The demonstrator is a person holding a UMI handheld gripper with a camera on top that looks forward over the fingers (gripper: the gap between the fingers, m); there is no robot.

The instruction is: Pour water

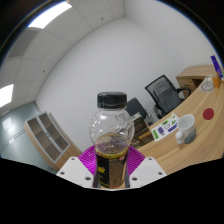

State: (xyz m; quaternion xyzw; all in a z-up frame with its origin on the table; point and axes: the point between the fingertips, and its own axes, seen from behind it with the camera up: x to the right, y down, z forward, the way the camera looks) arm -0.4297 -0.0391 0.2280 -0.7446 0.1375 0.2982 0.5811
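— Clear plastic, black cap: where's the bottle (111, 135)?

— Clamped in the gripper (111, 172). Both purple pads (92, 160) press its lower body, one at each side, and it stands upright between the fingers. Its top half looks see-through, its lower part dark.

— And the rest, going from the bottle?

— To its right a wooden desk (195, 100) tilts across the view. On it, nearest the bottle, a green-and-white box (166, 126), then a white cup (186, 127), then a small red thing (208, 114) further along. A black chair (163, 96) stands behind the desk. Low cabinets (47, 133) sit to the bottle's left, by the wall.
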